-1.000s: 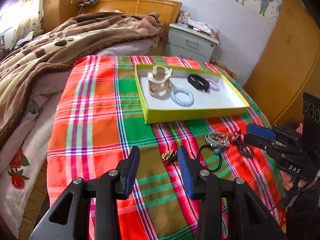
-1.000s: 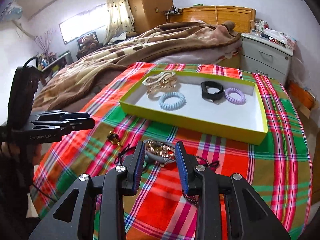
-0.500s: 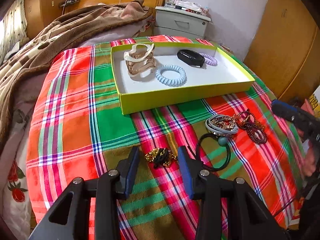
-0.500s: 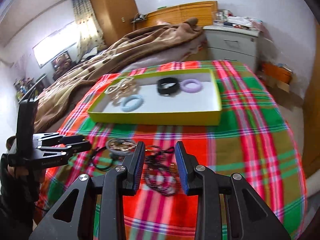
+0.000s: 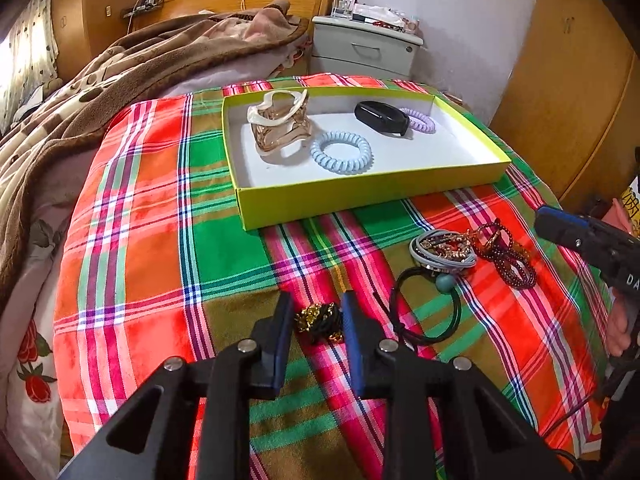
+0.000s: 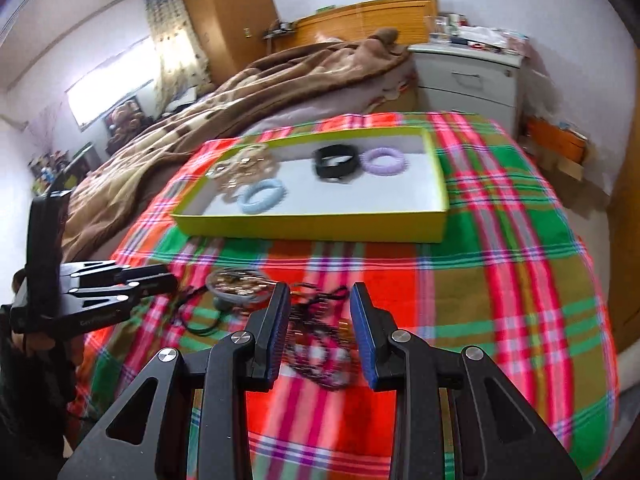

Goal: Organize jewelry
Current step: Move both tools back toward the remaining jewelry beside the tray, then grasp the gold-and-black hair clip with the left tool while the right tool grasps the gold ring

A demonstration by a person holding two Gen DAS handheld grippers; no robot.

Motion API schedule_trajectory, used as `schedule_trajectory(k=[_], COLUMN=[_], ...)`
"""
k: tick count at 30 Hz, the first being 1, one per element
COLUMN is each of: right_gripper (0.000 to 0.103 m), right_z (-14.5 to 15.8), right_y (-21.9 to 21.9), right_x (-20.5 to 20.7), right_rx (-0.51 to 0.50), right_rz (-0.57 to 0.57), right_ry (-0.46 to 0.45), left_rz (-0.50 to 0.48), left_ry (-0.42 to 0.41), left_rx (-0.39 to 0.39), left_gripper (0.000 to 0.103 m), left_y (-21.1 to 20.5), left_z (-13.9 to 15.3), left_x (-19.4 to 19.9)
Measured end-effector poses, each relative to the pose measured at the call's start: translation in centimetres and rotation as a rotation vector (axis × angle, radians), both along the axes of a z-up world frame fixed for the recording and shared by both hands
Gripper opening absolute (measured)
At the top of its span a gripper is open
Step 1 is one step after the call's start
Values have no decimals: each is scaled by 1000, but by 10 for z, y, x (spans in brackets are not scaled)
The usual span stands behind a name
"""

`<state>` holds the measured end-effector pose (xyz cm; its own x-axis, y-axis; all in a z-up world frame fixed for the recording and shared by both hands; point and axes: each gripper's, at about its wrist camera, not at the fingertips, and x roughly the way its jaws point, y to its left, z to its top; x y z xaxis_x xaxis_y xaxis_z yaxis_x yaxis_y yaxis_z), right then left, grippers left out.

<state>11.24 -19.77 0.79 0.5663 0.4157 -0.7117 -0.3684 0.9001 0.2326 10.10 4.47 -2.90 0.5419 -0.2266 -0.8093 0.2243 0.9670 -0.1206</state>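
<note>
A yellow-green tray [image 5: 360, 196] on the plaid cloth holds a beige hair claw [image 5: 280, 124], a blue coil tie [image 5: 341, 152], a black band [image 5: 382, 118] and a purple coil tie [image 5: 420, 120]. My left gripper [image 5: 316, 320] is open, its fingers on either side of a small gold and black piece [image 5: 320, 322] on the cloth. My right gripper [image 6: 320, 304] is open over a dark beaded bracelet [image 6: 316, 344]. A grey and gold bangle bundle [image 5: 442, 248] and a black hair tie [image 5: 426, 308] lie between them.
The plaid cloth [image 5: 152, 240] covers the foot of a bed. A brown blanket [image 5: 100, 84] is heaped at the left. A grey nightstand [image 5: 364, 48] stands behind the tray. A wooden wardrobe [image 5: 568, 80] is at the right.
My left gripper has moved forward and down so the gold and black piece sits between its fingers. My right gripper has moved closer over the beaded bracelet.
</note>
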Motion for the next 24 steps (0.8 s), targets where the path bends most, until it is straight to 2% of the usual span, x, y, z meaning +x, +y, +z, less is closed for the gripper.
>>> schedule_trajectory(k=[6, 9, 24], right_gripper=[32, 32, 32], right_z=[-12, -16, -24], right_y=[17, 20, 37], right_x=[1, 5, 19], right_rx=[16, -13, -149], right_rz=[60, 35, 94], right_ry=[48, 54, 34], left_rz=[3, 4, 0], left_ry=[-4, -2, -3], left_rx=[-15, -25, -30], left_gripper=[25, 25, 26], left_y=[3, 4, 4], left_z=[-1, -1, -1], left_x=[0, 1, 2])
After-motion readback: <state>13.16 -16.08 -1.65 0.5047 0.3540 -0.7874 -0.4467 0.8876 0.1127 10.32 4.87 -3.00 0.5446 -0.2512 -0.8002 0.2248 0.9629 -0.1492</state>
